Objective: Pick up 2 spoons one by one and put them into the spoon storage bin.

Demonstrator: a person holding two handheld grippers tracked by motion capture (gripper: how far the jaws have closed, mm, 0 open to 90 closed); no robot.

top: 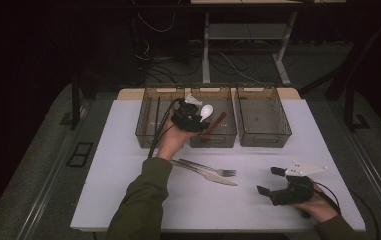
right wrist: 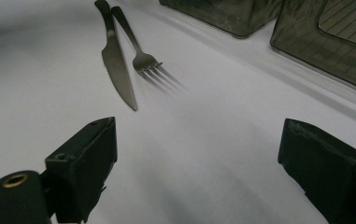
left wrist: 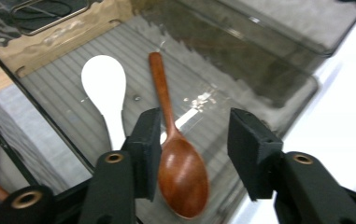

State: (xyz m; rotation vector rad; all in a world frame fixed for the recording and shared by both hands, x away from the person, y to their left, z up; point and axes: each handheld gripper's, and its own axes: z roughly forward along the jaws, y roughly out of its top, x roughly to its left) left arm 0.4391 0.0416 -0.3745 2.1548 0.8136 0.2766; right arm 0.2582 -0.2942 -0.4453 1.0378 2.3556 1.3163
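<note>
- Wooden spoon point(left wrist: 178, 154) bowl tip blurred near the left gripper view's bottom edge
- White spoon point(left wrist: 104, 91) handle hidden behind the left tool point(left wrist: 199, 154)
- Knife point(right wrist: 115, 56) handle cut off at the right gripper view's top edge

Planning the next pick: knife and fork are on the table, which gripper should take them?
Right. The right gripper rests open on the table, jaws facing the knife and fork. The left gripper is over the middle bin, wooden spoon between its open jaws.

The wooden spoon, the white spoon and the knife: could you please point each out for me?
wooden spoon point(left wrist: 183, 175), left gripper view, on its bowl.
white spoon point(left wrist: 103, 79), left gripper view, on its bowl.
knife point(right wrist: 117, 70), right gripper view, on its blade.
</note>
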